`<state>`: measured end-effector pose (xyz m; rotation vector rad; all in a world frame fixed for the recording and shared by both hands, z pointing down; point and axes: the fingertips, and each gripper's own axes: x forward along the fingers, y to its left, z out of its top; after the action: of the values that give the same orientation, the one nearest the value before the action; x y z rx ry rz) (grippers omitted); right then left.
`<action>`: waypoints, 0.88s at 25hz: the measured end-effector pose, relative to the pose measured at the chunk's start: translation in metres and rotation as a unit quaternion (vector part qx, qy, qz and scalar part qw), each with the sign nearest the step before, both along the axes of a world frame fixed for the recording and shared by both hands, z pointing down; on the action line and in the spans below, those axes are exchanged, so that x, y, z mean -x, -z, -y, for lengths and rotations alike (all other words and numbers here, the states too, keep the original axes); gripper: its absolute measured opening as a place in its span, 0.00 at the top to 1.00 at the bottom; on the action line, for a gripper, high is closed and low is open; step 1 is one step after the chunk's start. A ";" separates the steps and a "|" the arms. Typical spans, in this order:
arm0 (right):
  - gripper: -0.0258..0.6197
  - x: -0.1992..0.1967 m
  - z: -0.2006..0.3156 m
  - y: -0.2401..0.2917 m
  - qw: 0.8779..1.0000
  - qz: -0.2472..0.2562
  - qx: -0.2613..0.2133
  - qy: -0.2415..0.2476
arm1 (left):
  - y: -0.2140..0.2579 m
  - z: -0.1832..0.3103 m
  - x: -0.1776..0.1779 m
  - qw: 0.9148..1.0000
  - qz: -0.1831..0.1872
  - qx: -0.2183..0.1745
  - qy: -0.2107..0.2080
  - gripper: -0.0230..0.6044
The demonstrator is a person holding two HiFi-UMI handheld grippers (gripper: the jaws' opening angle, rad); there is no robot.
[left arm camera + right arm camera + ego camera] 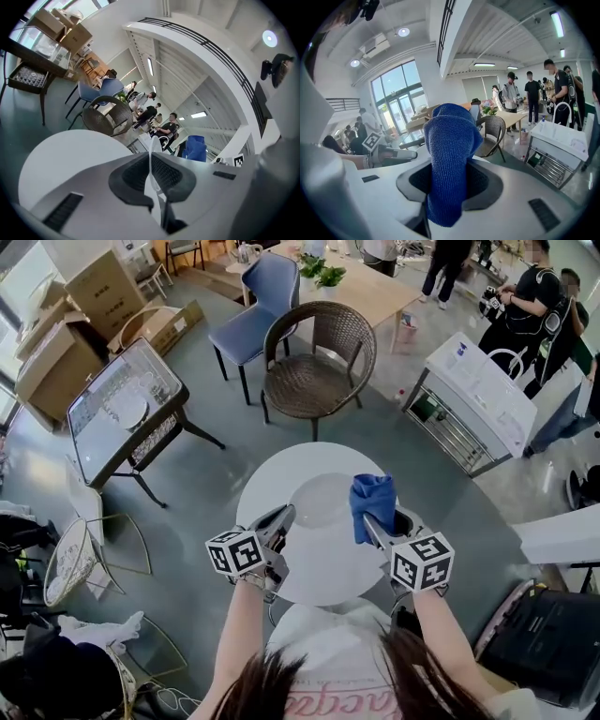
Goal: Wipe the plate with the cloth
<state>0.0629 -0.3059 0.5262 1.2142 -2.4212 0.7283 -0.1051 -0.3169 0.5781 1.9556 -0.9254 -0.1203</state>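
Observation:
A white plate (322, 500) hangs above the round white table (328, 573), gripped at its left rim by my left gripper (284, 514), which is shut on it. In the left gripper view the plate (151, 157) shows edge-on as a thin white line between the dark pads (136, 174). My right gripper (369, 523) is shut on a blue cloth (373, 502) that stands up bunched at the plate's right edge. In the right gripper view the cloth (449, 154) fills the gap between the jaws and hides the fingertips; the left gripper (391, 153) lies beyond it to the left.
Behind the table stand a brown wicker chair (319, 362) and a blue chair (255, 310). A glass-topped side table (122, 409) is at the left, a white cart (478, 395) at the right. Several people stand at the back right. A wire chair (75, 559) sits near left.

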 end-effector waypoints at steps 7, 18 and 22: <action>0.72 0.001 0.001 0.064 0.997 0.020 -0.073 -0.011 | 0.071 -0.005 0.002 0.996 0.013 -0.081 0.016 0.93; 0.72 0.109 -0.017 0.096 0.989 0.018 -0.112 0.099 | 0.121 -0.018 -0.008 0.990 0.032 -0.138 0.018 0.93; 0.72 0.120 -0.010 0.089 0.989 -0.007 -0.113 0.092 | 0.131 -0.022 -0.010 0.989 0.029 -0.147 0.017 0.93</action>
<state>-0.0574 -0.2964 0.4367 1.0497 -2.6152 0.3995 -0.0954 -0.2950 0.4471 2.2245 -1.0256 -0.2302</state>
